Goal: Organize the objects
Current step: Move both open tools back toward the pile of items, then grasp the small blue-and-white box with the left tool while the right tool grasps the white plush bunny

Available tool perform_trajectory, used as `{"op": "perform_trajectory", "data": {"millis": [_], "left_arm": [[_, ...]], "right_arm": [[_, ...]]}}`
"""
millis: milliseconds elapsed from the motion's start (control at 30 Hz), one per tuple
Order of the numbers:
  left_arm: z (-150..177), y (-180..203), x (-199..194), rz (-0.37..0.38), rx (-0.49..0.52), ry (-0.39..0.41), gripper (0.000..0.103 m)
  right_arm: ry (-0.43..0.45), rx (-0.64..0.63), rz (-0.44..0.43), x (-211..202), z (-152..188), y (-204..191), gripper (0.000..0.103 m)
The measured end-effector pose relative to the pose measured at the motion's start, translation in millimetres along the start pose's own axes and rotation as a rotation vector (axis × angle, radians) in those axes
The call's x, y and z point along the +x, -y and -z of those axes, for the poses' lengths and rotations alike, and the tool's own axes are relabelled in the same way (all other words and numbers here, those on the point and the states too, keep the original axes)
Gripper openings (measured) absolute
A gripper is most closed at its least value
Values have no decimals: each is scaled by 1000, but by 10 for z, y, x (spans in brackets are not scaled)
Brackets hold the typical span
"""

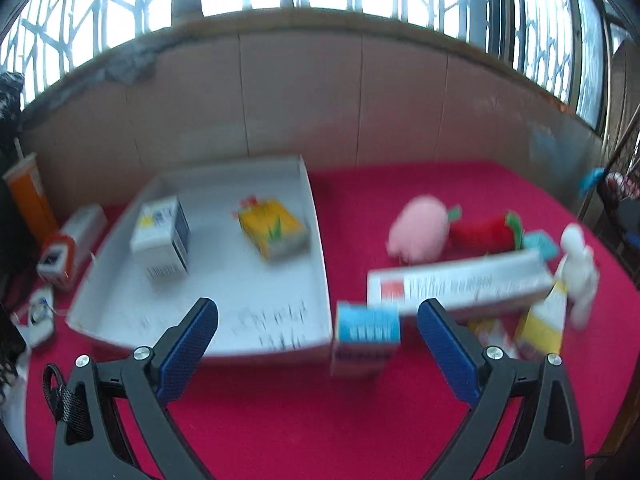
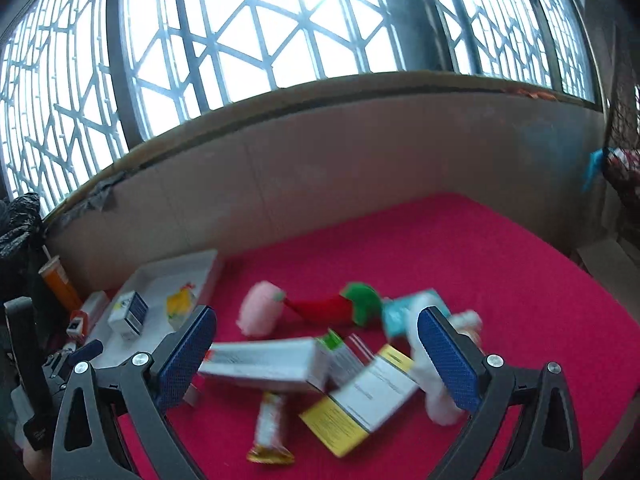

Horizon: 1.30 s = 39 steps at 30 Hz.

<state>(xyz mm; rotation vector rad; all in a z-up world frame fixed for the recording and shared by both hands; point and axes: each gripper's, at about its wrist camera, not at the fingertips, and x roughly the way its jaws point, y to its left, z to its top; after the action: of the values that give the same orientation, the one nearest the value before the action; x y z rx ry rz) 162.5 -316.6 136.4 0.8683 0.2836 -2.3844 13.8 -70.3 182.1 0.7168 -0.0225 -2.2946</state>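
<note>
A white tray [image 1: 320, 240] on the red cloth holds a white-and-blue box [image 1: 162, 238] and a yellow box [image 1: 274, 232]. My left gripper [image 1: 318, 320] is open and empty, above the tray's near right corner; a small blue box [image 1: 366, 334] stands between its fingers' line of sight. A long white box [image 1: 460, 282], a pink plush [image 1: 418, 234], a red plush pepper [image 1: 486, 232] and a white plush [image 1: 578, 268] lie to the right. My right gripper [image 2: 316, 328] is open and empty over the long white box [image 2: 264, 364] and a yellow-and-white box [image 2: 360, 404].
An orange cup [image 1: 28, 196] and small white boxes [image 1: 68, 248] sit left of the tray. A wrapped candy [image 2: 270, 432] and a teal packet [image 2: 412, 308] lie on the cloth. A beige wall [image 1: 320, 100] bounds the far side. The cloth's right edge [image 2: 592, 280] drops off.
</note>
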Motion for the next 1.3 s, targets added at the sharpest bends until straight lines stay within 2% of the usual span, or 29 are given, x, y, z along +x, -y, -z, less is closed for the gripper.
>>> {"op": "perform_trajectory", "data": {"millis": [67, 200, 267, 333, 400, 533, 800, 1000, 1067, 1100, 1133, 1300], "left_arm": [[43, 43, 106, 0, -4, -29, 100], [35, 104, 243, -3, 9, -37, 100], [85, 149, 308, -1, 13, -57, 100], [124, 172, 345, -8, 20, -66, 95], [127, 196, 348, -16, 38, -51, 78], [100, 168, 389, -25, 36, -51, 61], [138, 142, 285, 54, 21, -13, 42], [120, 41, 224, 110, -23, -13, 39], [97, 18, 212, 121, -35, -21, 39], [89, 11, 208, 122, -41, -21, 39], [86, 4, 199, 123, -47, -19, 39], [134, 17, 181, 137, -56, -25, 38]], "right_arm": [[5, 21, 15, -48, -36, 159, 103], [79, 59, 39, -220, -169, 405, 103], [78, 72, 56, -218, -149, 529, 103], [40, 84, 85, -128, -58, 631, 103], [2, 95, 117, -43, 49, 758, 103], [-79, 134, 155, 145, 157, 945, 103], [-188, 49, 164, 637, 266, 789, 103], [-228, -16, 231, 968, 362, 652, 101], [-238, -8, 232, 1004, 364, 678, 93], [-241, -3, 239, 1012, 364, 701, 73], [-241, 1, 253, 1012, 359, 725, 65], [-216, 54, 215, 855, 346, 802, 62]]}}
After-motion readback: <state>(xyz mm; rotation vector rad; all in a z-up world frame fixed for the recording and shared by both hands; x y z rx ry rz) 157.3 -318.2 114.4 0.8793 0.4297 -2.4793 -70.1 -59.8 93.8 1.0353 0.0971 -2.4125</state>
